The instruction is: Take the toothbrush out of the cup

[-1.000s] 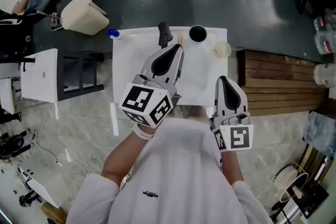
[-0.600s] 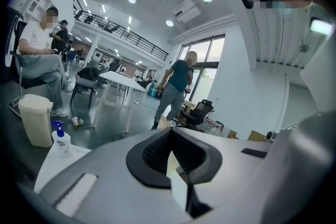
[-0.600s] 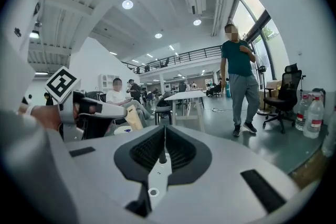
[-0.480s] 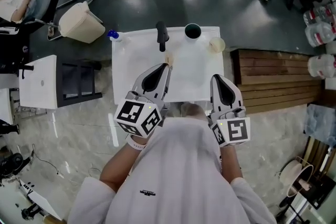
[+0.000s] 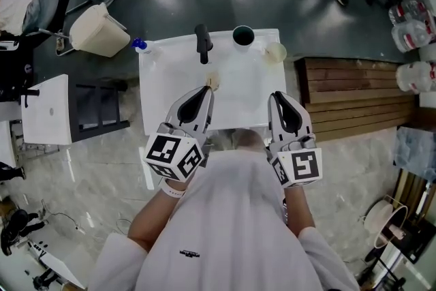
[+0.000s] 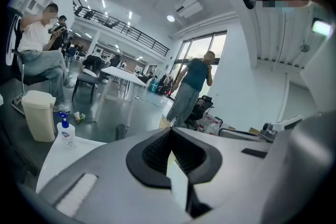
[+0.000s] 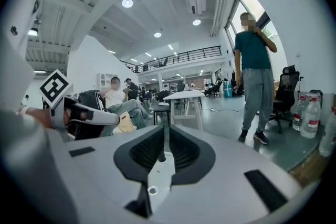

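Note:
A dark round cup (image 5: 242, 35) stands at the far edge of the white table (image 5: 170, 99). My left gripper (image 5: 208, 87) is shut over the table's near half, and a small beige toothbrush end (image 5: 212, 80) sticks out past its tips. The left gripper view shows the same beige tip (image 6: 164, 121) just beyond the closed jaws (image 6: 169, 129). My right gripper (image 5: 278, 95) hovers shut near the table's front right and holds nothing. In its own view the jaws (image 7: 164, 127) meet.
A black upright object (image 5: 201, 43) and a cream cup (image 5: 275, 52) stand on the far side of the table, and a blue-capped bottle (image 5: 139, 46) at its far left corner. A beige bin (image 5: 95, 27), a white side table (image 5: 48, 109) and a wooden platform (image 5: 347, 95) surround it. People are nearby.
My left gripper has drawn back from beside the dark cup towards the table's near half, with the beige tip still at its jaws. The right gripper has barely shifted.

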### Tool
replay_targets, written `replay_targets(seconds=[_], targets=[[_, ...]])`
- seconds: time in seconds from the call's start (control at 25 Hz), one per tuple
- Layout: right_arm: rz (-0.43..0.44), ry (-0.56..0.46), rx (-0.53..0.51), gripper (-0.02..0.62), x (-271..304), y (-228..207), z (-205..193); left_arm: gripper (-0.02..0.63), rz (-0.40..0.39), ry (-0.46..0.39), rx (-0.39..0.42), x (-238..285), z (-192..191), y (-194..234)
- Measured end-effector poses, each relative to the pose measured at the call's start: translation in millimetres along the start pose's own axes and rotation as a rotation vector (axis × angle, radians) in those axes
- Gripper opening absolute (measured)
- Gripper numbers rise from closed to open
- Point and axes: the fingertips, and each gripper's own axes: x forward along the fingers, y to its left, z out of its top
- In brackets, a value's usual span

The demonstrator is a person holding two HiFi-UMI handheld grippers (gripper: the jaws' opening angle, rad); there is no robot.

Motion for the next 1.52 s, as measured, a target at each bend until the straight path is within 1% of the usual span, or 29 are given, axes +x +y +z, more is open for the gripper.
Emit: replay_targets(seconds=[0.24, 0.44, 0.48, 0.52, 0.56, 0.68, 0.88, 0.96, 1.12, 1.4, 1.52], targets=[[0.012, 0.023, -0.018, 0.009, 15, -13, -4, 0.005, 0.009, 0.026, -0.01, 11, -7, 4], [0.015, 0.044, -0.047, 0.011, 31, -31, -11, 0.005, 0.019, 0.049, -0.021, 27, -17, 6], [0.018, 0.055, -0.052, 0.031, 36, -35, -15, 0.005, 0.023, 0.055, -0.025, 29, -20, 7], [0.018, 0.066, -0.054, 0.083, 41, -38, -19, 0.005, 0.028, 0.062, -0.027, 32, -22, 10], [0.013, 0.073, -0.054, 0.106, 46, -43, -23, 0.005, 0.035, 0.069, -0.029, 34, -24, 12], [-0.007, 0.088, -0.05, 0.106, 57, -57, -32, 0.005, 0.055, 0.099, -0.038, 42, -32, 18], [0.023, 0.141, -0.104, 0.11, 84, -75, -50, 0.005, 0.076, 0.109, -0.045, 59, -36, 26], [0.035, 0.17, -0.113, 0.112, 92, -78, -64, 0.005, 0.087, 0.116, -0.057, 61, -42, 30], [0.05, 0.243, -0.092, 0.114, 108, -86, -99, 0.005, 0.112, 0.141, -0.077, 67, -53, 37], [0.077, 0.292, -0.179, 0.112, 126, -95, -119, 0.005, 0.144, 0.154, -0.106, 78, -67, 46], [0.07, 0.318, -0.233, 0.089, 135, -97, -129, 0.005, 0.159, 0.159, -0.103, 79, -67, 54]])
